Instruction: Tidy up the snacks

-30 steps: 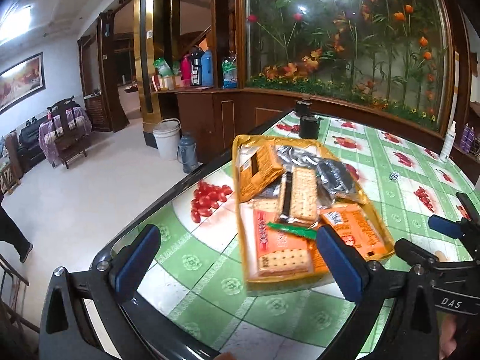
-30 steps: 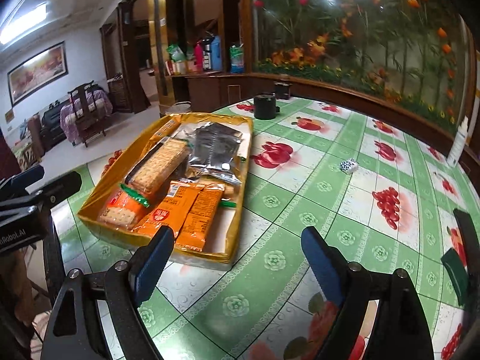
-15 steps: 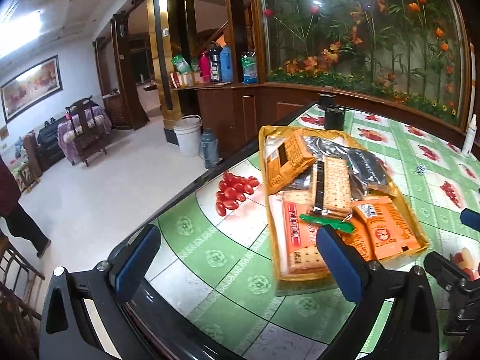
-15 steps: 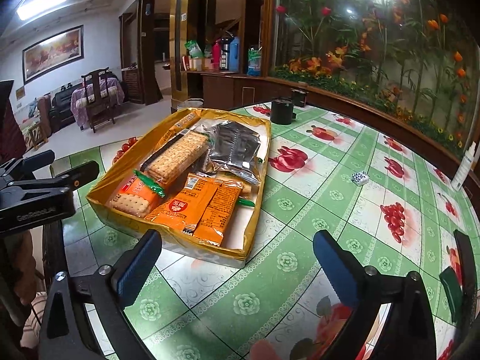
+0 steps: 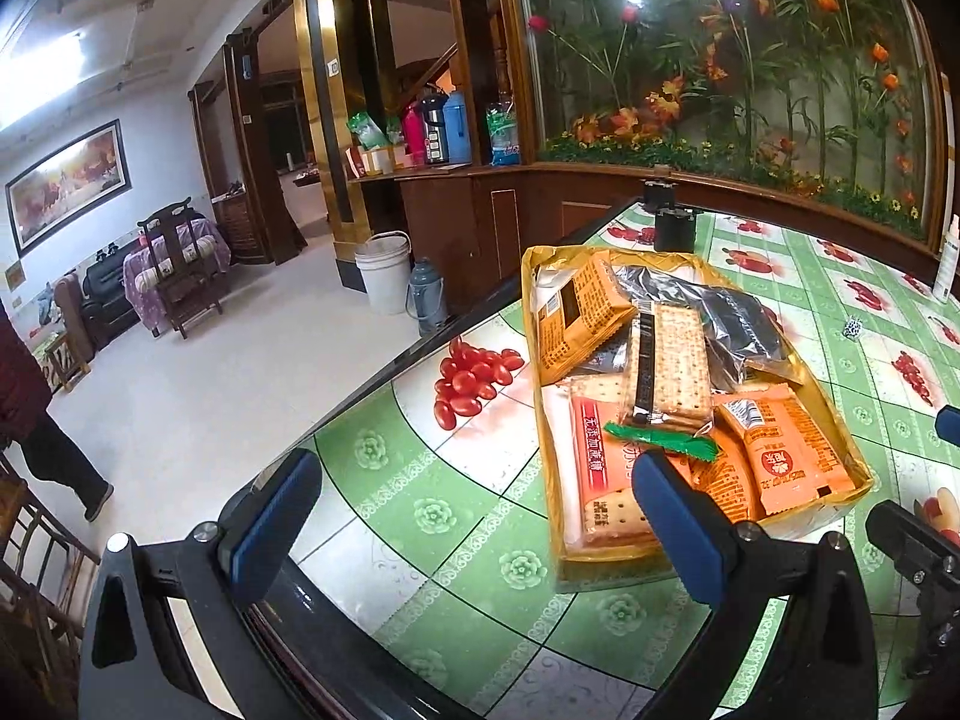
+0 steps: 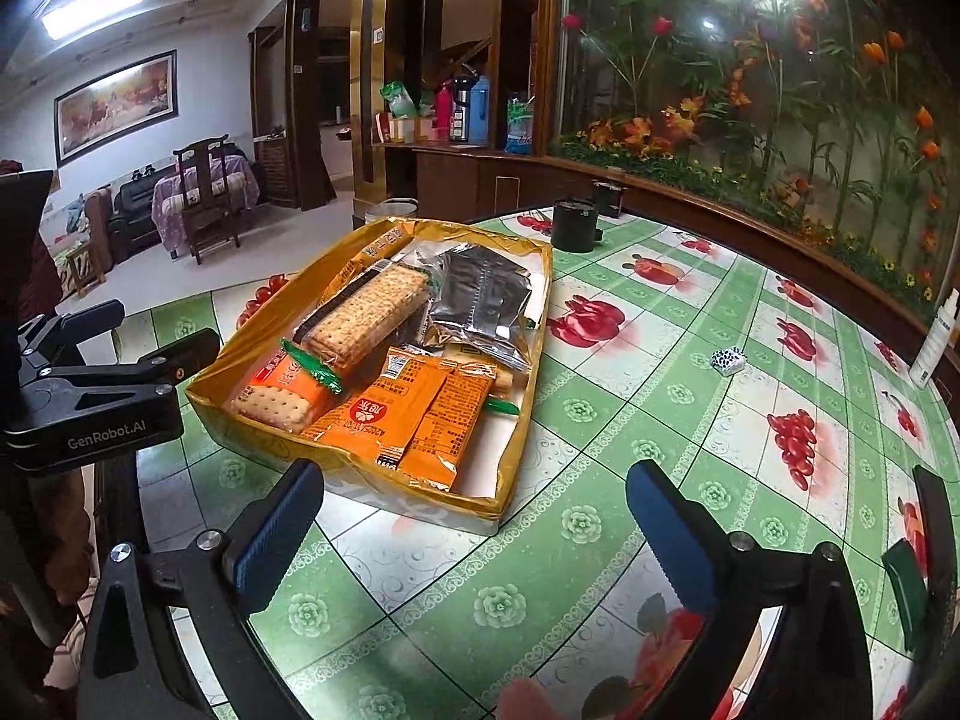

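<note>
Table (image 6: 630,432): green-and-white patterned cloth with printed fruit; carries every item below.
Planter wall (image 6: 780,120): glass-fronted bed of orange and red flowers, along the table's far edge from 12 to 2 o'clock.
Tray (image 6: 252,324): shallow gold box, at 11 o'clock from the right gripper and 1 o'clock from the left; holds all the snacks.
Left gripper (image 5: 474,516): jaws spread wide, nothing between them; its right pad overlaps the tray's near corner in the left wrist view.
Right gripper (image 6: 474,531): jaws spread wide, holding nothing; poised over bare cloth just short of the tray's near wall.
Silver pouch (image 6: 480,294): far right of the tray, lying flat.
Cracker pack (image 6: 366,315): clear wrap, on top of the pile, centre of the tray.
Orange packets (image 6: 390,414): two, side by side at the near end, partly under the cracker pack.
Black cup (image 6: 573,225): beyond the tray at 12 o'clock, apart from it.
White bottle (image 6: 933,342): table edge, 3 o'clock.
Wrapped sweet (image 6: 727,359): loose on the cloth, 2 o'clock, well apart from the tray.
</note>
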